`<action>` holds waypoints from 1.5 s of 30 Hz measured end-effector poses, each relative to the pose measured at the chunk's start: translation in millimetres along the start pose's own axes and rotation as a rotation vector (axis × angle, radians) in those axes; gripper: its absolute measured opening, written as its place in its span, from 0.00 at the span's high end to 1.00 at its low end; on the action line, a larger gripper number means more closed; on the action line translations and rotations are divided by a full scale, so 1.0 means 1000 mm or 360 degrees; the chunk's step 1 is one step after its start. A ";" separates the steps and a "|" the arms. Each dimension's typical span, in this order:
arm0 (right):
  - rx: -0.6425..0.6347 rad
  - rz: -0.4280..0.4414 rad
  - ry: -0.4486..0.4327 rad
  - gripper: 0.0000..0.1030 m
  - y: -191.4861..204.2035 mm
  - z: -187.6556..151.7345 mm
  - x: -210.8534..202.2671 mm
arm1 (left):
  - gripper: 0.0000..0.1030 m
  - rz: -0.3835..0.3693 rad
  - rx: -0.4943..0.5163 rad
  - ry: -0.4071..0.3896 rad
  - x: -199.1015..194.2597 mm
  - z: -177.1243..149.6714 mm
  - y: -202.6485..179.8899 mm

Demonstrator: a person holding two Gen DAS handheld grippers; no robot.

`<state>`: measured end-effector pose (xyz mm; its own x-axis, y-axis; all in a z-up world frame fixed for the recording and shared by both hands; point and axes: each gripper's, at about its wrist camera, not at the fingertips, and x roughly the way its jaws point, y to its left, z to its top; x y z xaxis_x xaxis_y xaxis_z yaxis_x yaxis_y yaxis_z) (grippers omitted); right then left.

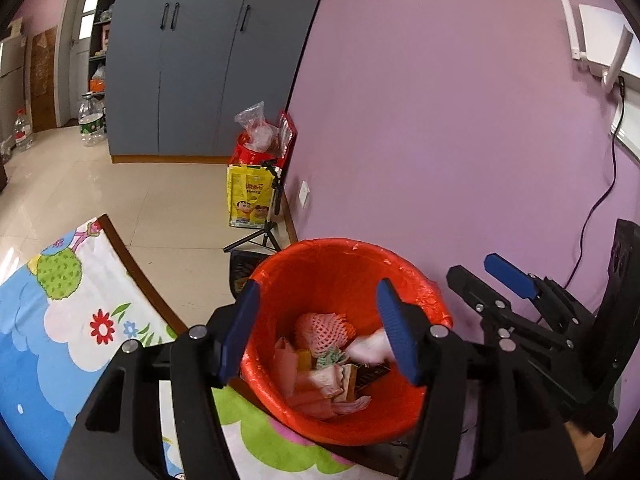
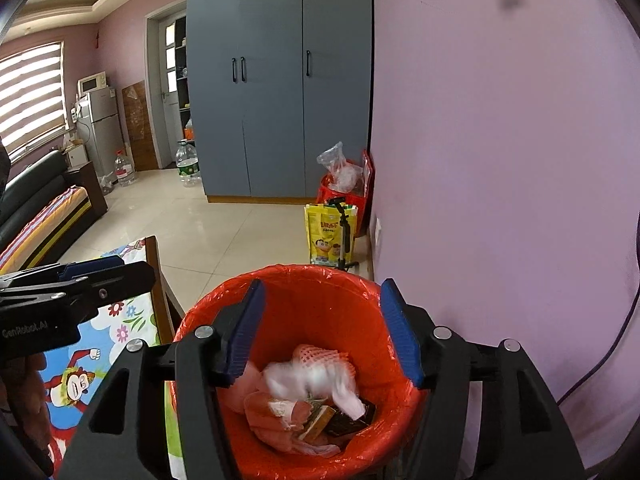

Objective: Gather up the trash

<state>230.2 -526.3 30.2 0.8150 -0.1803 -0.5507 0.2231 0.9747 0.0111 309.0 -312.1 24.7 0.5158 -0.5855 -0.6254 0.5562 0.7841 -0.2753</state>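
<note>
A red bin [image 1: 332, 276] [image 2: 320, 300] lined with a red bag stands on the floor by the purple wall, beside the table. Inside lie a pink foam net [image 1: 320, 330] [image 2: 316, 354], wrappers and a small brown box [image 2: 320, 420]. A white crumpled piece [image 2: 312, 376] [image 1: 372, 348], blurred, is over the pile in the bin. My left gripper [image 1: 320, 332] hangs open above the bin's mouth with nothing between its blue pads. My right gripper [image 2: 322, 330] is also open over the bin, empty. Each gripper shows in the other's view: right gripper [image 1: 476, 270], left gripper [image 2: 136, 272].
A table with a cartoon-print cloth [image 1: 80, 320] [image 2: 120, 320] lies left of the bin. A yellow bag [image 1: 248, 196], a tripod [image 1: 268, 220] and a red basket [image 2: 340, 188] stand by the wall beyond. A black cable [image 1: 600, 200] hangs down the wall at right.
</note>
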 end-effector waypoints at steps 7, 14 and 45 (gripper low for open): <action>0.0022 0.0020 0.0020 0.35 0.011 -0.011 -0.012 | 0.23 0.0045 -0.0012 -0.0014 -0.029 -0.011 0.012; 0.0062 -0.0001 0.0027 0.30 0.015 -0.025 -0.037 | 0.09 0.0001 0.0071 0.0009 -0.060 -0.035 0.003; 0.0047 -0.0010 0.0071 0.22 0.003 -0.059 -0.072 | 0.06 0.0078 0.0205 0.0019 -0.078 -0.067 -0.028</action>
<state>140.4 -502.4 20.7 0.7891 -0.1798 -0.5874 0.2445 0.9691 0.0317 209.3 -274.4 32.2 0.5367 -0.5442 -0.6448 0.6100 0.7783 -0.1490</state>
